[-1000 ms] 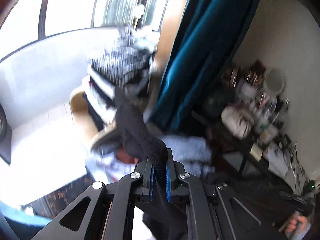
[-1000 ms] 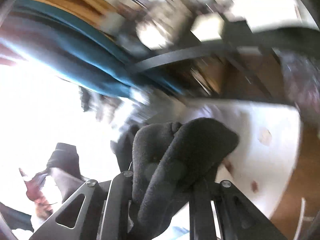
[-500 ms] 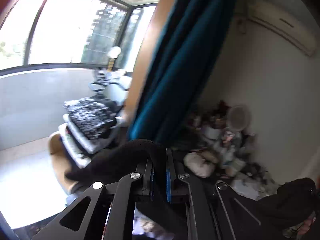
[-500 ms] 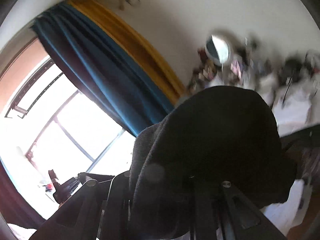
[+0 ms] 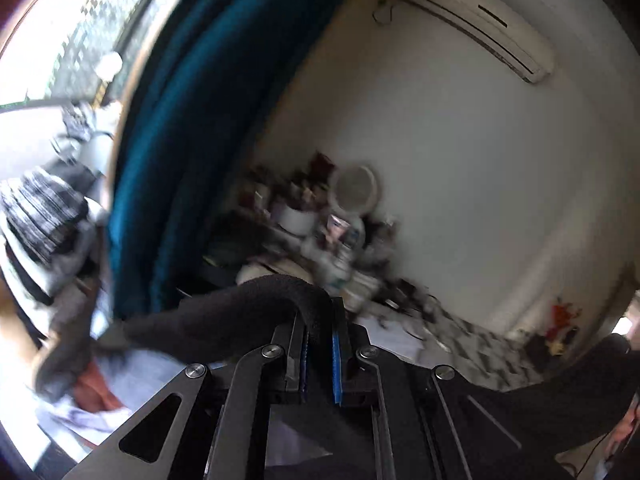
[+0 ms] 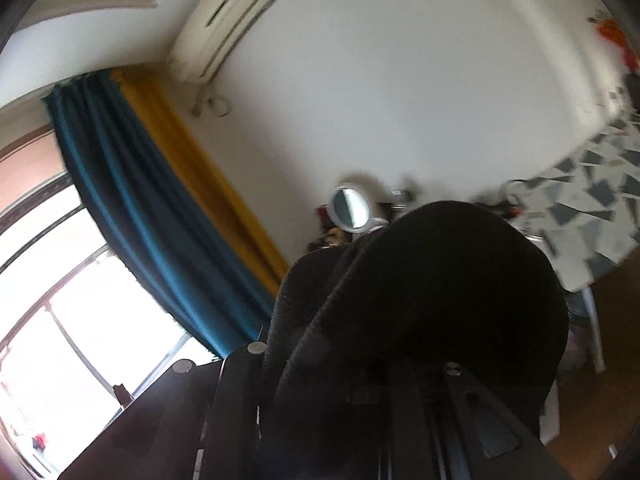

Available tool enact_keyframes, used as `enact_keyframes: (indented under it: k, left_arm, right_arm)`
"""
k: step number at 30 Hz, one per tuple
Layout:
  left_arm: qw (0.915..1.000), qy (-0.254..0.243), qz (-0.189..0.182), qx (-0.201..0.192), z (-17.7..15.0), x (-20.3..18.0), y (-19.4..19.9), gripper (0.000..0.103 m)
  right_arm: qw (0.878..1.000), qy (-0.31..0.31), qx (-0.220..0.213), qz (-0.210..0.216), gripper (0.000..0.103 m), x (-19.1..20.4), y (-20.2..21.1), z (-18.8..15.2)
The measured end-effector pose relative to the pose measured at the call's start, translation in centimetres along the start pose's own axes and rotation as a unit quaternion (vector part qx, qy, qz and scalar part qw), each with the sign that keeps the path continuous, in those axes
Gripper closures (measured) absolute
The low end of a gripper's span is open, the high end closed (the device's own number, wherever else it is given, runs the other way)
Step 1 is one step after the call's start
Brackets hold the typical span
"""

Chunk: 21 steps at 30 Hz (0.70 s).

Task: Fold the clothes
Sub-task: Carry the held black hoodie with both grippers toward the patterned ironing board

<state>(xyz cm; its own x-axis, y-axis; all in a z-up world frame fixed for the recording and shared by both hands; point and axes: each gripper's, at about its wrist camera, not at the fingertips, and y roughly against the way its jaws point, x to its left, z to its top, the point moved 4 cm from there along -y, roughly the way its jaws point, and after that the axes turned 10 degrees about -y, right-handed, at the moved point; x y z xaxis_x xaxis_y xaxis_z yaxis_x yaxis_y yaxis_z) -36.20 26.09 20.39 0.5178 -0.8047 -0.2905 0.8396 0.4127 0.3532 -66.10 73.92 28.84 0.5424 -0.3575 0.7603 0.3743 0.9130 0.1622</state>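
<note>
A black fuzzy garment is lifted into the air by both grippers. My left gripper is shut on one edge of it, the cloth pinched between the blue pads and trailing off to the left. In the right wrist view the same black garment bulges over my right gripper, which is shut on it; the fingertips are hidden under the cloth. Another part of the dark cloth shows at the lower right of the left wrist view.
A teal curtain and an orange curtain hang by the window. A cluttered dresser with a round mirror stands against the white wall. A stack of folded clothes sits at left. An air conditioner hangs high.
Both grippers have swung upward with the black garment; the views now tilt toward the wall and air conditioner instead of the floor and table. Both grips are unchanged.
</note>
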Motion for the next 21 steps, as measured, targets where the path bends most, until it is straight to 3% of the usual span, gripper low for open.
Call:
enact_keyframes:
  k: [8, 14, 21]
  left_arm:
    - [0.9965, -0.06, -0.057, -0.008, 0.3, -13.7, -3.8, 0.096]
    - [0.9943, -0.048, -0.094, -0.017, -0.3, -26.4, -6.8, 0.096]
    - [0.9888, -0.029, -0.147, 0.002, -1.2, -40.0, -11.3, 0.096]
  right_arm:
    - [0.997, -0.013, -0.06, -0.036, 0.087, -4.7, 9.3, 3.0]
    - [0.995, 0.037, -0.095, -0.016, 0.087, -7.5, 17.5, 10.3]
    - [0.986, 0.127, -0.099, -0.046, 0.087, -7.0, 23.1, 19.1]
